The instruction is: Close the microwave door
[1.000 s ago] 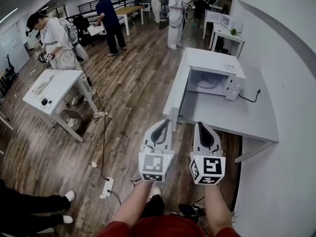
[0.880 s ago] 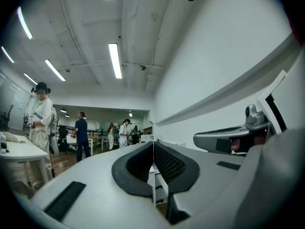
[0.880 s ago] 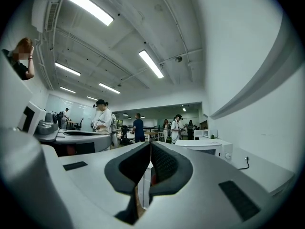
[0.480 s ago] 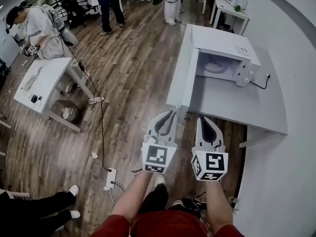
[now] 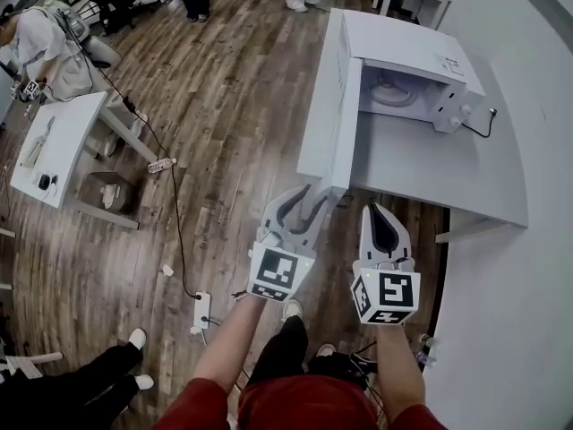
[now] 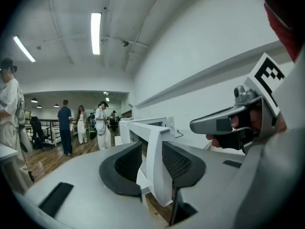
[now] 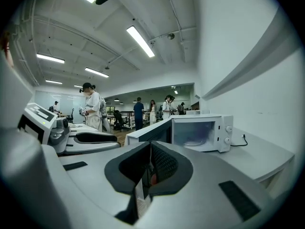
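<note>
The white microwave [image 5: 421, 65] stands on the grey table [image 5: 448, 177] with its door [image 5: 324, 106] swung wide toward me. My left gripper [image 5: 311, 202] is at the door's free end, and its jaws are opening. The door's edge [image 6: 155, 156] stands between the two pads, which do not press on it. My right gripper [image 5: 376, 215] hovers beside it near the table's front edge, shut and empty [image 7: 148, 168]. In the right gripper view the microwave [image 7: 202, 132] shows its lit cavity and turntable plate.
A white wall runs along the right. On the wooden floor lie a power strip [image 5: 199, 312] and a cable. A white table [image 5: 54, 150] with small items stands at left, a crouching person [image 5: 40, 47] beyond it. Someone's legs [image 5: 81, 379] are at lower left.
Both grippers have come down and forward to the door's free end. The left jaws, shut before, now stand apart around the door's edge. The head view has tipped further down.
</note>
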A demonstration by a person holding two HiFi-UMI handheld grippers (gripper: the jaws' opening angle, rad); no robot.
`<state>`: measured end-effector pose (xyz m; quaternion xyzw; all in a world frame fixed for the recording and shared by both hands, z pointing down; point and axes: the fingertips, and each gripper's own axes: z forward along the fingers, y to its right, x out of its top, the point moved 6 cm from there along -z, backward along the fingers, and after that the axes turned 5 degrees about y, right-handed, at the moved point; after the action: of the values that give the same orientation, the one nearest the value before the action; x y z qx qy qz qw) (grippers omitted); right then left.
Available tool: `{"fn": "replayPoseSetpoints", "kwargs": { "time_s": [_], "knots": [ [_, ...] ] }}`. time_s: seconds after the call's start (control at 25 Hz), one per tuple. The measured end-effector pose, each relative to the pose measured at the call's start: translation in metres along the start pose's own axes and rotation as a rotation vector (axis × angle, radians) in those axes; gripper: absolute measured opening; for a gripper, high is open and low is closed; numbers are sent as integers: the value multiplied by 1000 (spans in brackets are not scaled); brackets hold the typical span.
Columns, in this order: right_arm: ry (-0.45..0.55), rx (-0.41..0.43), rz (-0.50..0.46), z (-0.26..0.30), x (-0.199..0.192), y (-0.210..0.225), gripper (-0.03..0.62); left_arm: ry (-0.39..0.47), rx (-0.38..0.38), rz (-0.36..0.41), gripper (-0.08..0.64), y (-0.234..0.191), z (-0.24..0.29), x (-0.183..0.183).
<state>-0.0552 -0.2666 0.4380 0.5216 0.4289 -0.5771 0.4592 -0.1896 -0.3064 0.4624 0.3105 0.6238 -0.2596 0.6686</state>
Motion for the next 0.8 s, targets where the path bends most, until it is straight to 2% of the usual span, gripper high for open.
{"fn": "replayPoseSetpoints", "kwargs": {
  "time_s": [0.28, 0.44, 0.64, 0.8],
  "knots": [
    [-42, -36, -1, 10, -14, 9, 28, 13, -209, 13, 155, -8, 16, -19],
    [-60, -52, -3, 16, -19, 15, 28, 14, -311, 2, 169, -15, 26, -26],
    [-80, -64, -9, 23, -25, 18, 29, -3, -476, -11, 172, -16, 39, -31],
    [-90, -77, -10, 26, -28, 20, 28, -10, -530, 19, 170, -18, 46, -32]
  ]
}}
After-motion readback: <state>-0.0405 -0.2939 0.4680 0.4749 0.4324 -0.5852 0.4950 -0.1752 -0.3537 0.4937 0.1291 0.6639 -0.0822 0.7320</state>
